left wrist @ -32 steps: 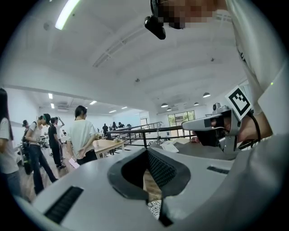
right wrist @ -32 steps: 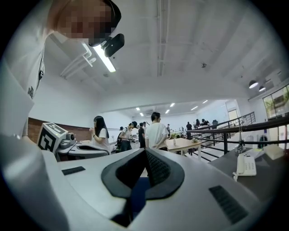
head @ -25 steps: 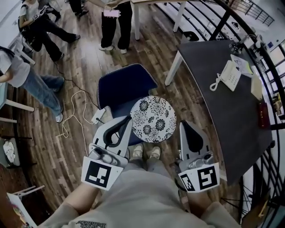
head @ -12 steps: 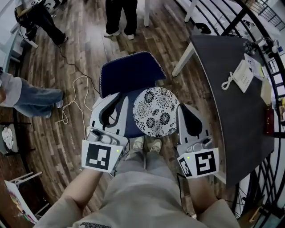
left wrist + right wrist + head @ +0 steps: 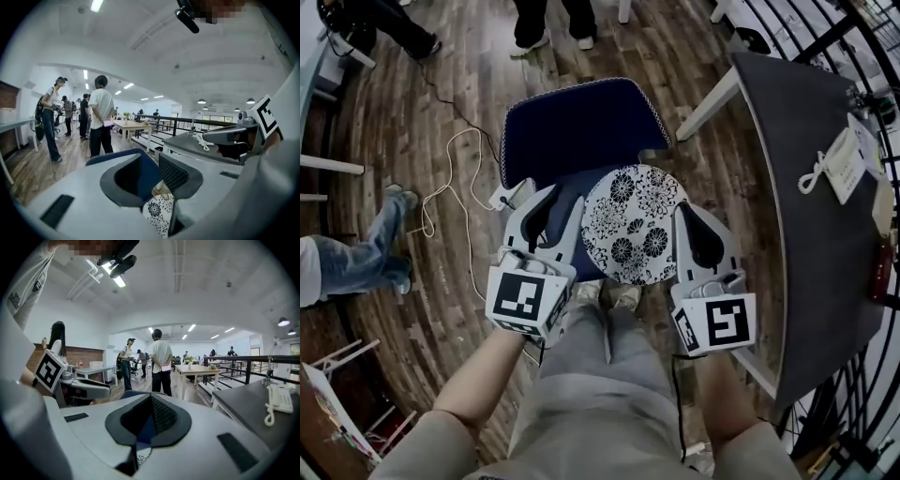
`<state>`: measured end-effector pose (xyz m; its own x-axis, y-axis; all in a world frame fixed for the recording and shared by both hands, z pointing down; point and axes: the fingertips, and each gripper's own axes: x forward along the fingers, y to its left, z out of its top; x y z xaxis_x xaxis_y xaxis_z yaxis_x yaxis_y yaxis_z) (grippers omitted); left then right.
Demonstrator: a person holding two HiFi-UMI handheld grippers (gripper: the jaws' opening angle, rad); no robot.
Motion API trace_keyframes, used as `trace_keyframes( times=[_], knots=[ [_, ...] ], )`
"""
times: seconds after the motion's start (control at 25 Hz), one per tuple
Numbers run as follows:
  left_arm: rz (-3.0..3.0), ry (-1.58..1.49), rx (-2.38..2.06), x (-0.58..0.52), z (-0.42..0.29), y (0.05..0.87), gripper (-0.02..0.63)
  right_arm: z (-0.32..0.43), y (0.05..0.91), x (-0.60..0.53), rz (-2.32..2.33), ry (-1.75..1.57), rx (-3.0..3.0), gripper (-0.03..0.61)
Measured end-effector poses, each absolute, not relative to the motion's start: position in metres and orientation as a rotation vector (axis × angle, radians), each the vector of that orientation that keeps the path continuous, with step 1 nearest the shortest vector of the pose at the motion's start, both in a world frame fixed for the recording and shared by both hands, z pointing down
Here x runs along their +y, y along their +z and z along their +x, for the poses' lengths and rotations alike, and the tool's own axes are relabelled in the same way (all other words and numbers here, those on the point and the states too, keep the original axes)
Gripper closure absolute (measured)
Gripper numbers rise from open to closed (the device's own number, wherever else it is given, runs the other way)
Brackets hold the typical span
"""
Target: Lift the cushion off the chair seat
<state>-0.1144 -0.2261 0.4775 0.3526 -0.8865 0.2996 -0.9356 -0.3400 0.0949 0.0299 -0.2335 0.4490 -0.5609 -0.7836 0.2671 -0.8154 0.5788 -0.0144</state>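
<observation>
Head view: the cushion (image 5: 635, 223), round, white with a dark flower print, is lying flat on the seat of the blue chair (image 5: 581, 127). It is sitting toward the seat's front edge, and its rim is hanging out past the seat at 4 o'clock. The chair back is standing at 11 o'clock from the cushion.

I am holding the left gripper (image 5: 553, 194) at the cushion's 9 o'clock, just beside its rim and over the bare blue seat. In the left gripper view its jaws (image 5: 150, 161) are opening. The gap between them is showing the blue chair, with a slice of the cushion (image 5: 159, 213) low at 6 o'clock. The pads are not pressing on anything.

I am holding the right gripper (image 5: 686, 210) at the cushion's 3 o'clock, right against the rim. I cannot tell whether it is touching. In the right gripper view its tips (image 5: 150, 398) are sitting together with nothing pinched. Only a sliver of the cushion (image 5: 142, 456) is peeking below them.

The dark table (image 5: 802, 216) is running along at 3 o'clock, carrying a white telephone (image 5: 844, 161). A white cable (image 5: 455, 192) is looping over the wood floor at 9 o'clock. Bystanders' legs are showing at 12 and 9 o'clock.
</observation>
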Motion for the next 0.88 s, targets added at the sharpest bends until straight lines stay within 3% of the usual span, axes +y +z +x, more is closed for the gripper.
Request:
trace_keyframes(
  times=[0.52, 0.88],
  knots=[
    [2.157, 0.566, -1.364, -0.227, -0.106, 0.735, 0.482, 0.033, 0.647, -0.252, 1.288, 0.423, -2.457, 0.577],
    [1.973, 0.689, -1.290, -0.207, -0.111, 0.868, 0.469, 0.039, 0.753, -0.246, 1.241, 0.550, -2.384, 0.577]
  ],
)
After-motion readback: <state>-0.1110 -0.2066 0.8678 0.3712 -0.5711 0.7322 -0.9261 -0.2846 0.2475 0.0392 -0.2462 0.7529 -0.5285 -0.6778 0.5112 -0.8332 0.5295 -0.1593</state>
